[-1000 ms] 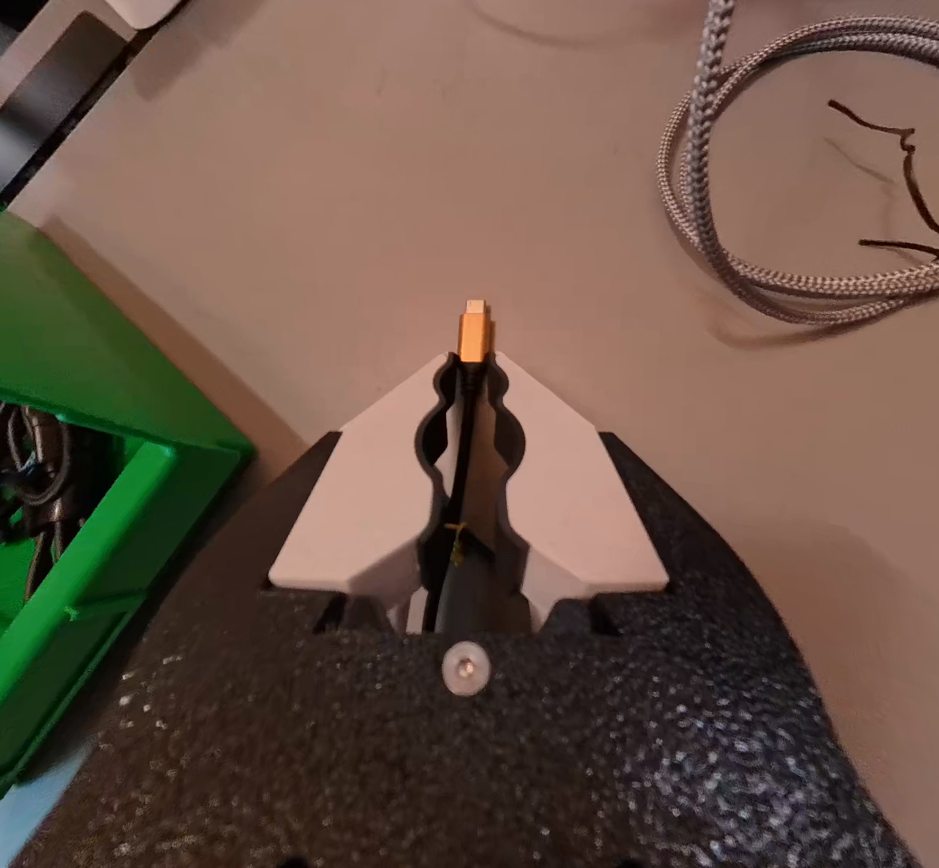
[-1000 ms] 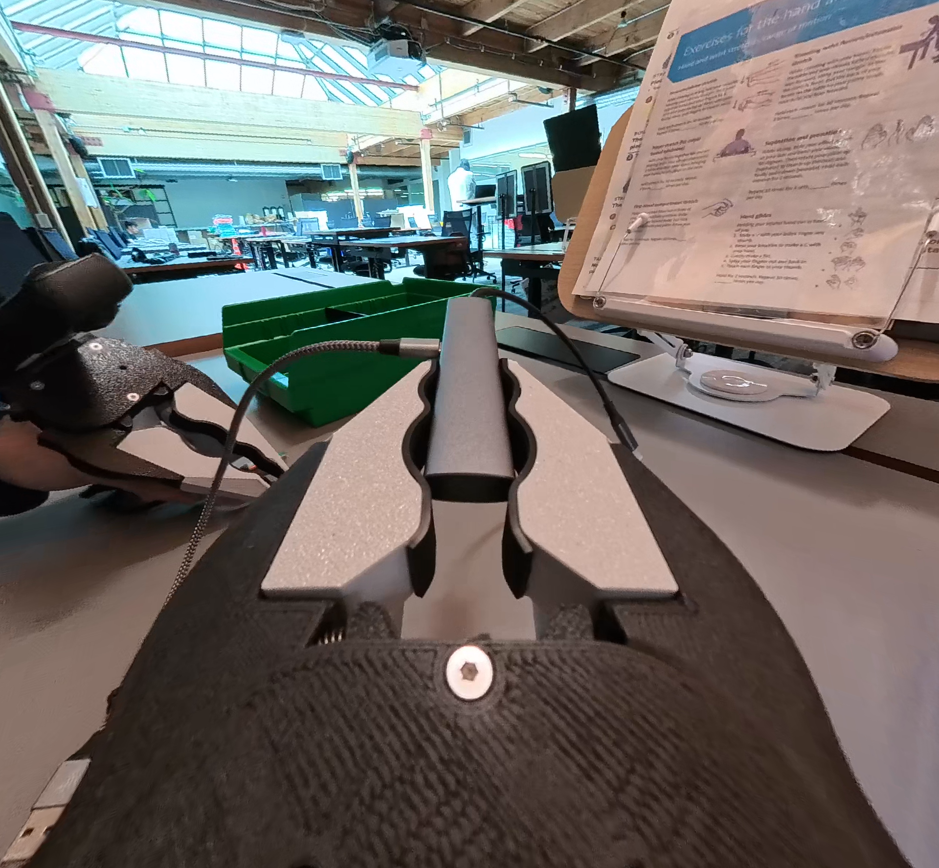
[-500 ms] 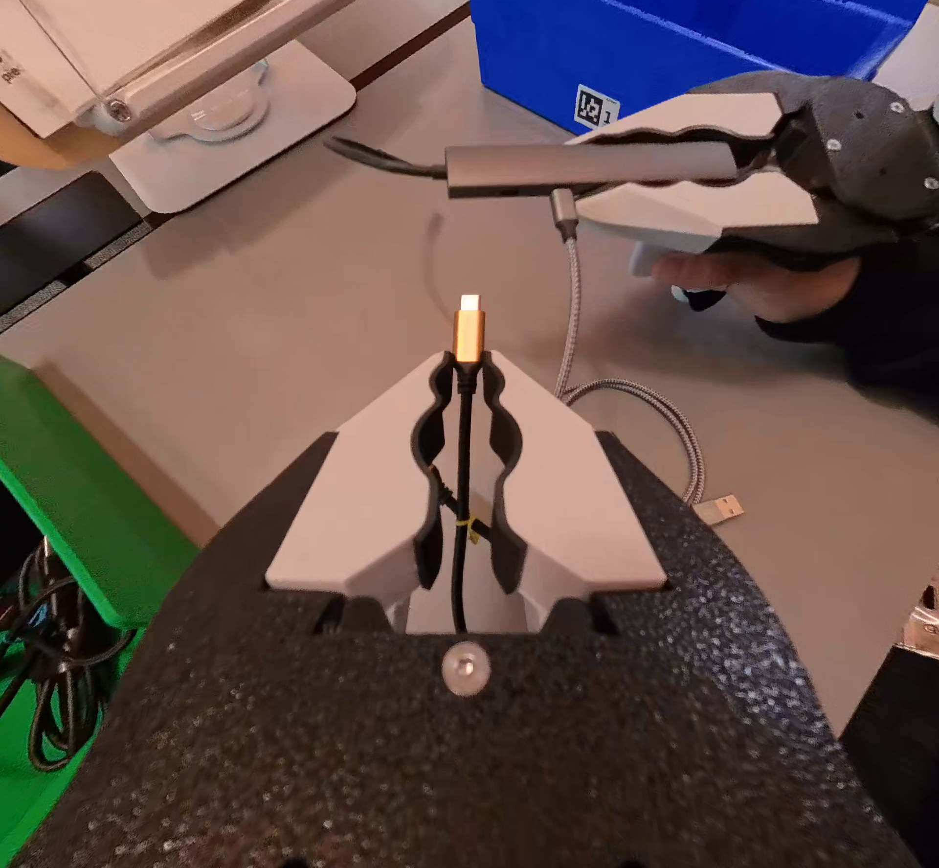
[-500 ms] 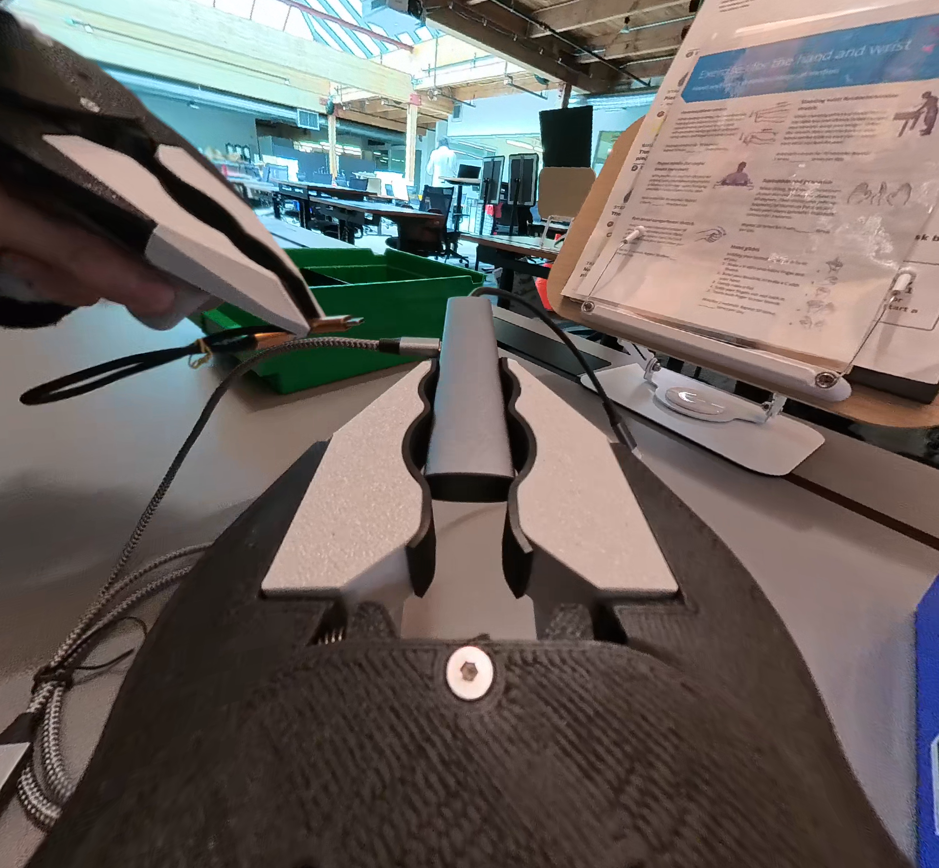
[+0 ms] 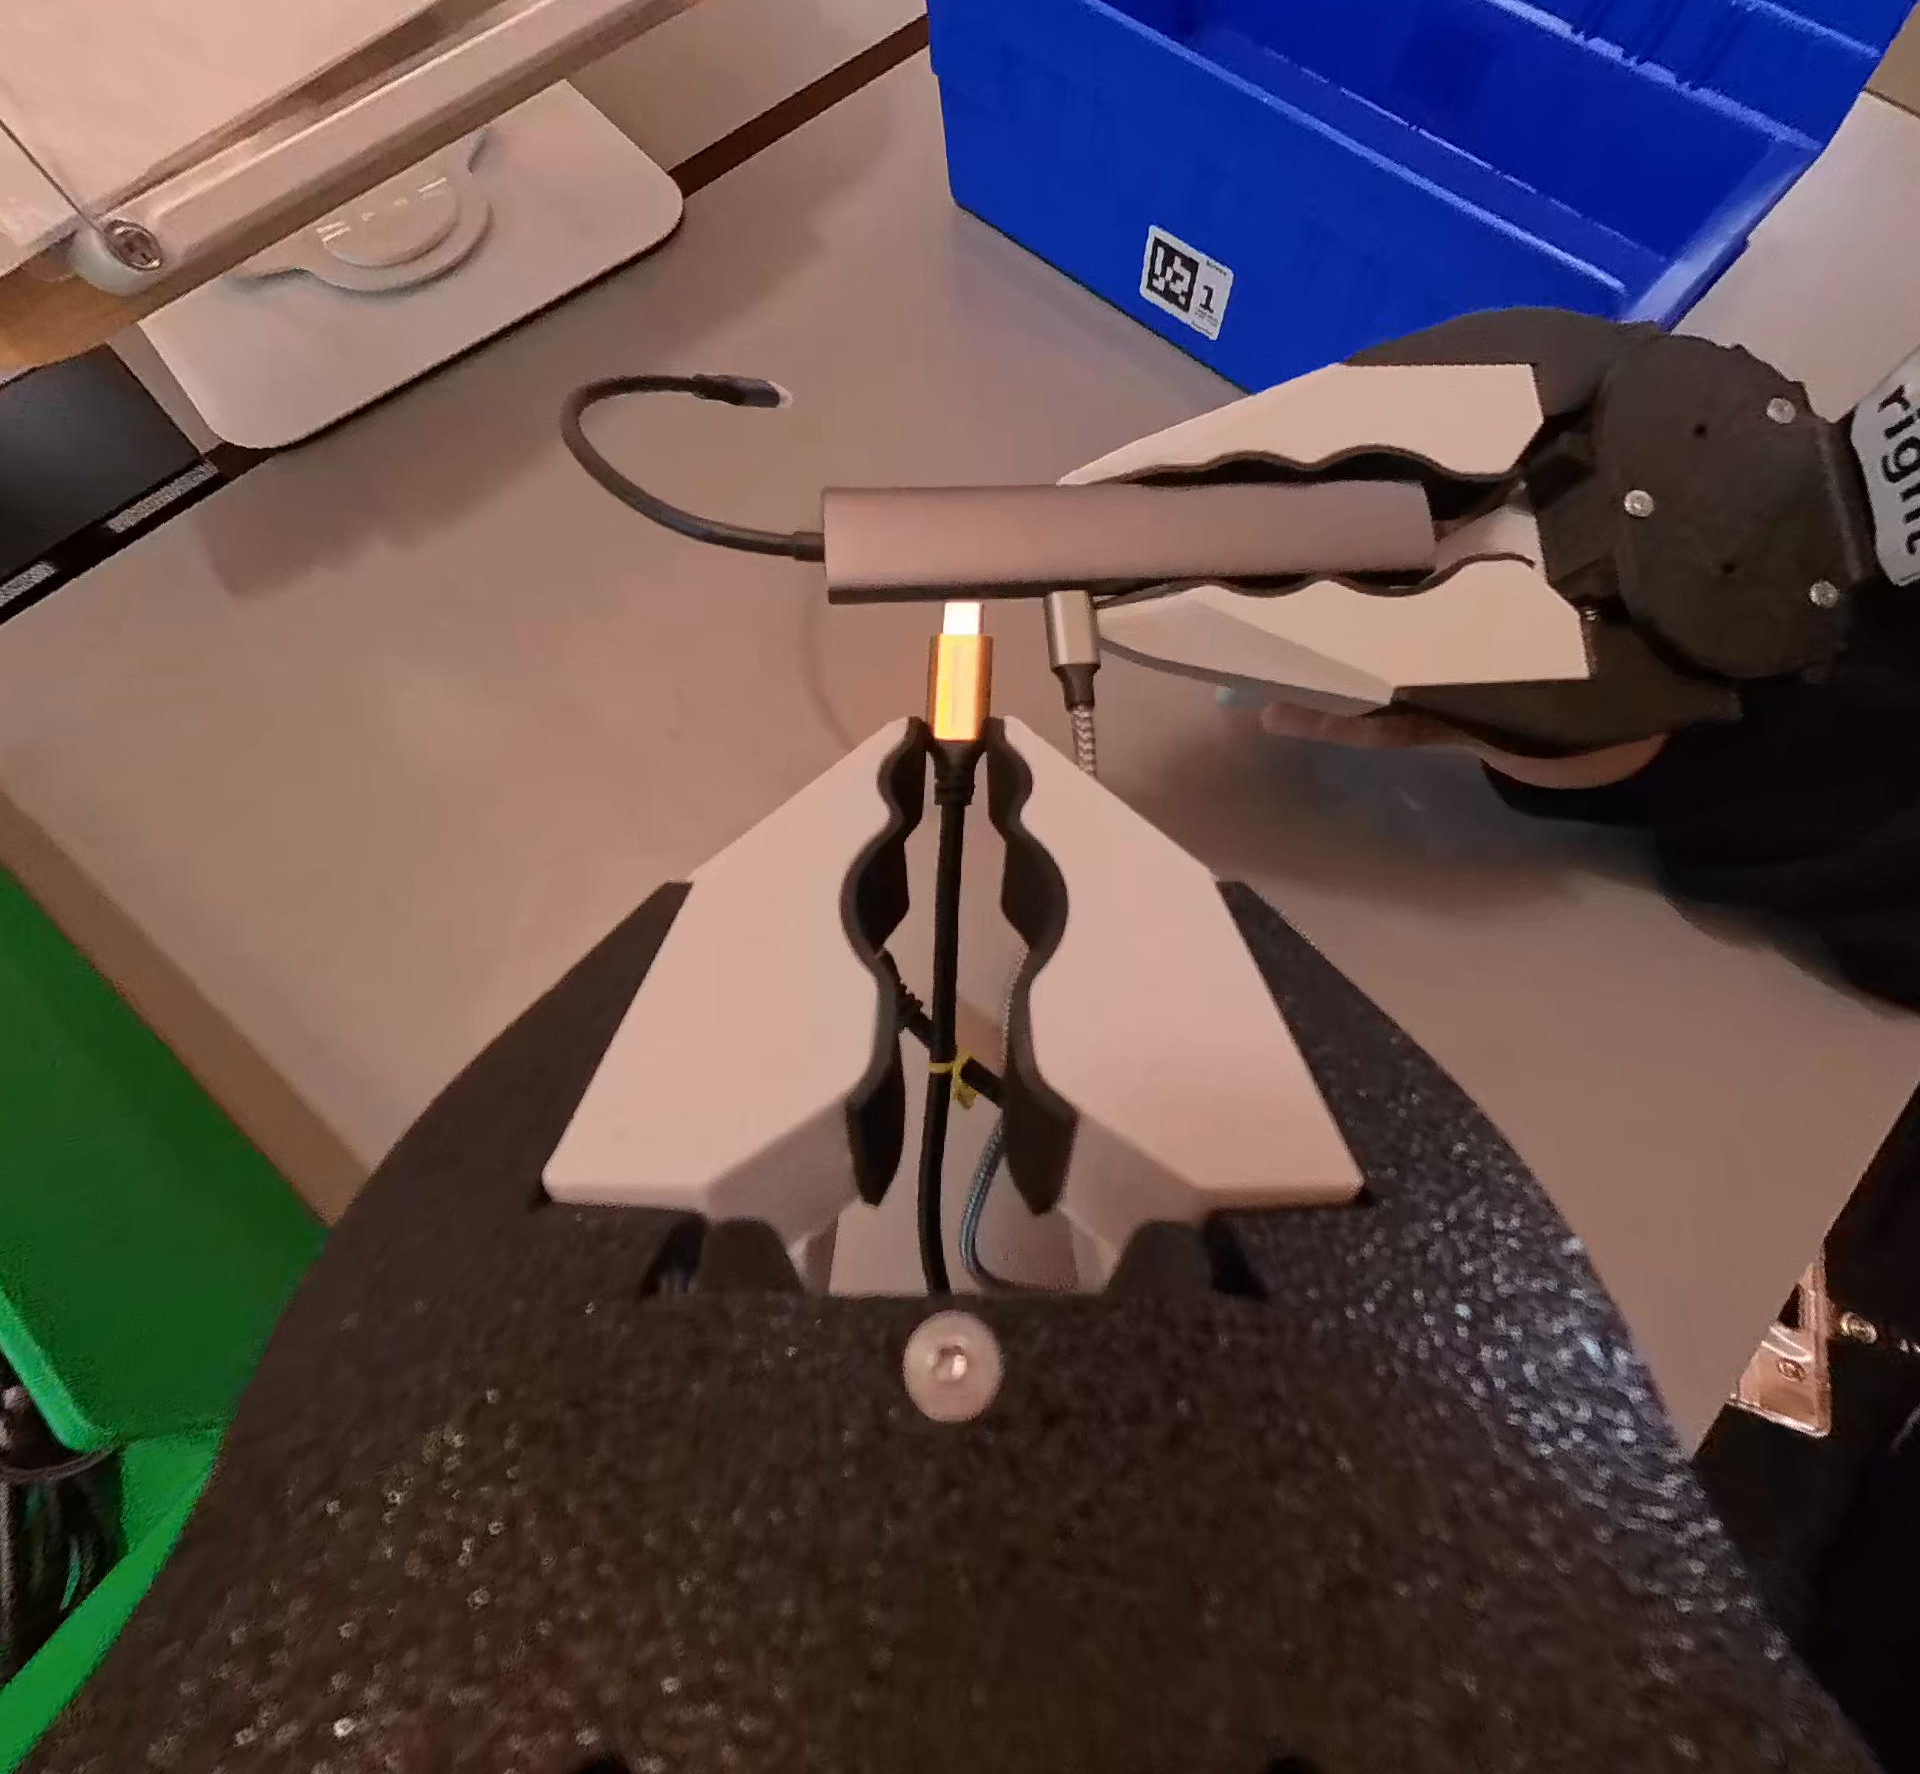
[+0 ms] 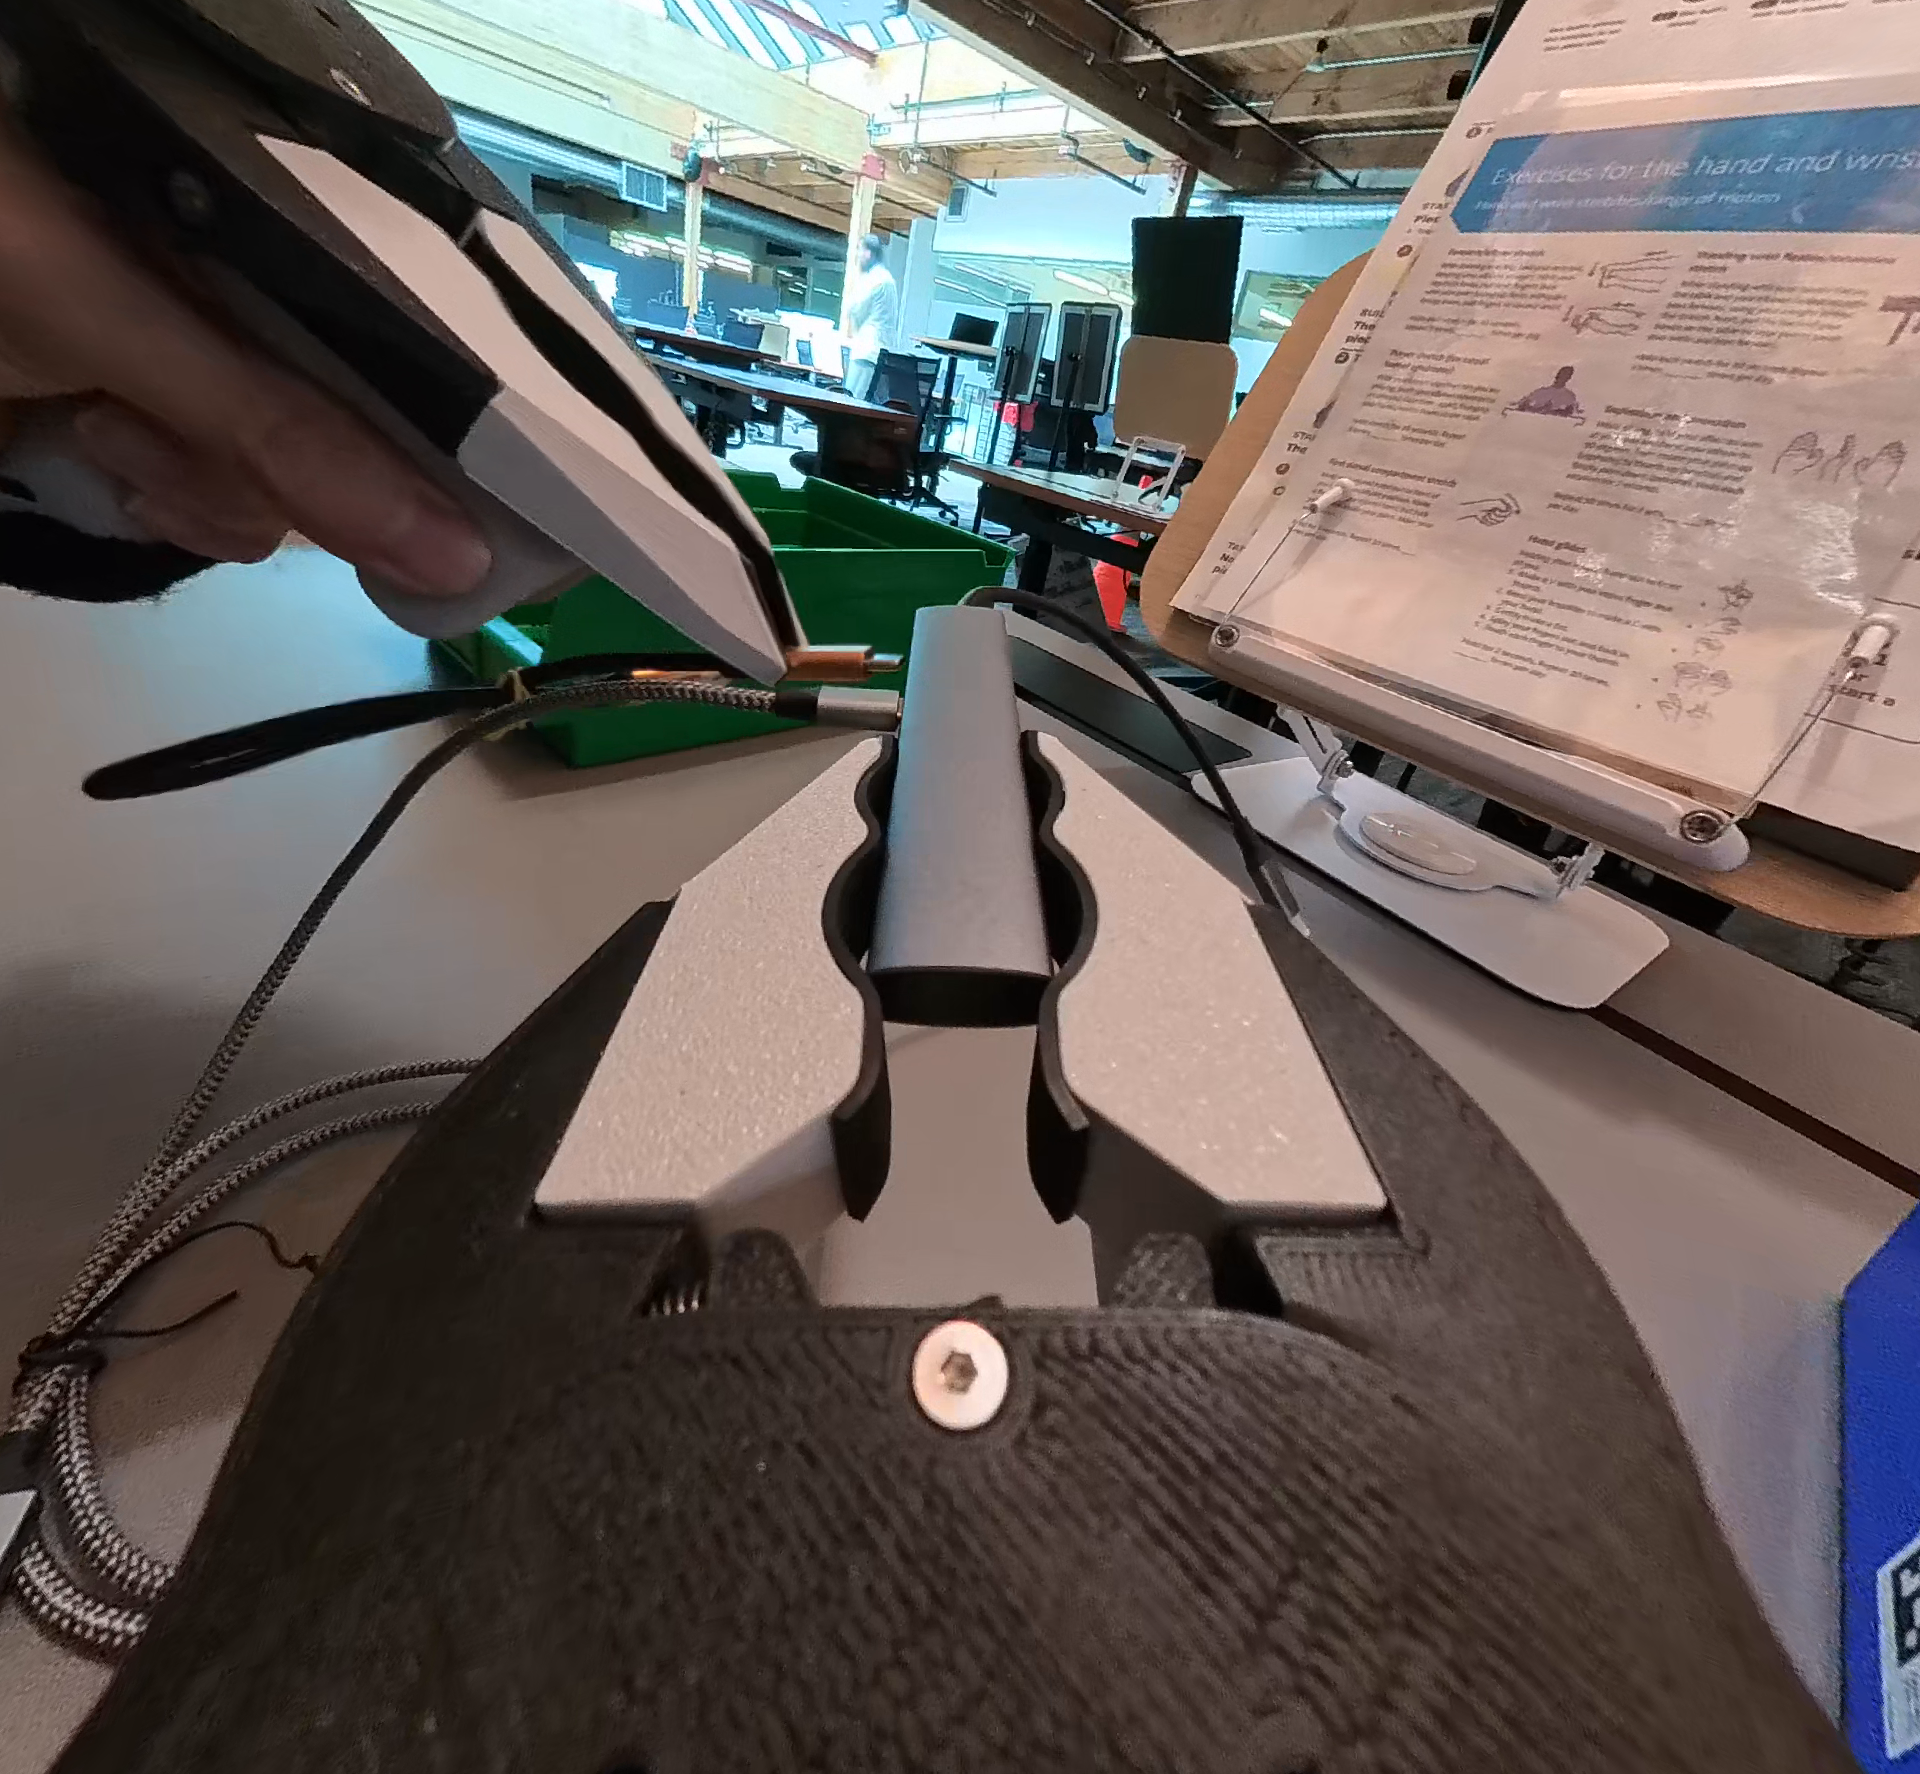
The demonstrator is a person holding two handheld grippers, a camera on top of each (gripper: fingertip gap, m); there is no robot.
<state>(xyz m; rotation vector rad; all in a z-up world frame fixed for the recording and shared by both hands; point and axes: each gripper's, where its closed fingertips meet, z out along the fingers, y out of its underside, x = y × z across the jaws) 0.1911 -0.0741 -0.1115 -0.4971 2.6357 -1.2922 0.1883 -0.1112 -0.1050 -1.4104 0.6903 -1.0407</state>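
My left gripper (image 5: 958, 737) is shut on a black cable with an orange plug (image 5: 961, 685); the plug sticks out past the fingertips. Its silver tip sits just below the side of a grey hub (image 5: 1122, 545). My right gripper (image 6: 961, 758) is shut on that grey hub (image 6: 961, 789) and holds it level above the table. It also shows in the left wrist view (image 5: 1143, 519). A braided grey cable (image 5: 1070, 675) is plugged into the hub's side next to the orange plug. In the right wrist view the left gripper (image 6: 774, 659) comes in from the left with the orange plug (image 6: 831, 662) close to the hub.
A blue bin (image 5: 1403, 93) stands behind the hub. A green bin (image 6: 790, 602) with cables sits to the left (image 5: 94, 1153). A document stand (image 6: 1558, 477) with a white base (image 5: 416, 270) is at the back. The braided cable coils on the grey table (image 6: 104, 1309). Left tips to right tips: about 4 cm.
My left gripper rose from low over the table and moved the orange plug up to the hub's side. The right gripper kept the hub, tilting slightly.
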